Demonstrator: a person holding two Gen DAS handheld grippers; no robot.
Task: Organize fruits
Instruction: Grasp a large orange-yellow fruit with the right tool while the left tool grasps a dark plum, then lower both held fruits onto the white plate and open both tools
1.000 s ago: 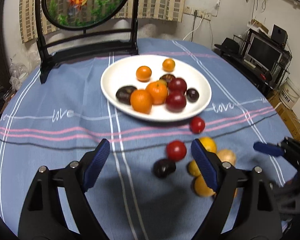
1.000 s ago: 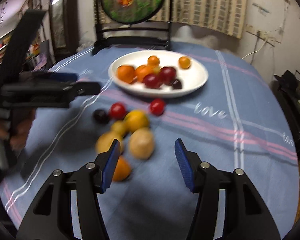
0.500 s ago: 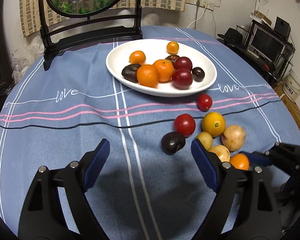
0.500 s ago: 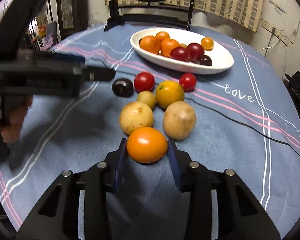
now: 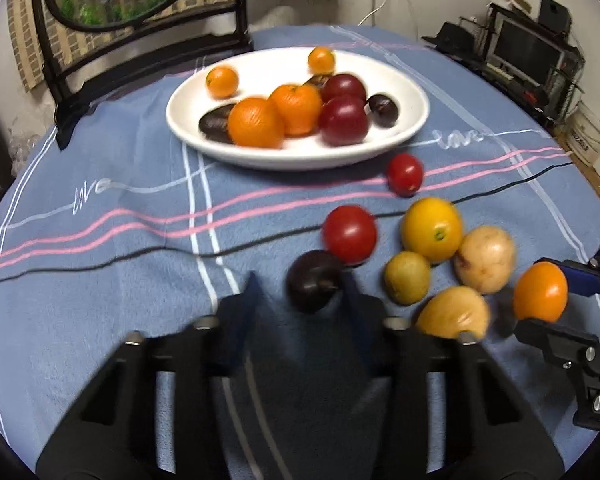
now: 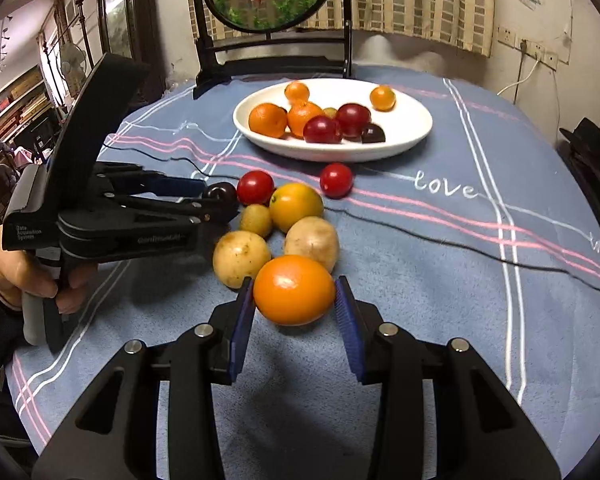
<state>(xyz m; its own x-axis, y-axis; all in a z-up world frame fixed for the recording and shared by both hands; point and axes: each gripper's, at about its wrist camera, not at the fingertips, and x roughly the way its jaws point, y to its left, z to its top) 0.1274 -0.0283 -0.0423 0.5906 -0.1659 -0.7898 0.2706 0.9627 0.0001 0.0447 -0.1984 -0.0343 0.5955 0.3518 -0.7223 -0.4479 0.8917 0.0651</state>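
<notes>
At the near edge of the table [image 6: 440,320], an orange fruit [image 6: 294,290] is pinched between the pads of the right gripper [image 6: 296,304], clamped at its widest part — probably so it can be lifted without rolling. Just beyond it, two potatoes [image 6: 242,258], a small green fruit [image 6: 256,220] and a yellow fruit [image 6: 296,206] are left bunched and touching on the blue cloth. To their left, a dark plum [image 5: 314,280] is caught between the tips of the left gripper [image 5: 300,284], whose jaws have just been closed on it; the grip is judged shallow, near the pad ends. Two red tomatoes [image 6: 255,187] lie between this cluster and the plate [image 6: 412,136], which is set toward the far edge and already loaded with oranges, plums and dark fruit — the likely destination. "Data Acquisition System" is printed on the left gripper's body, and "love" is woven into the cloth [image 6: 444,188] beside the plate.
</notes>
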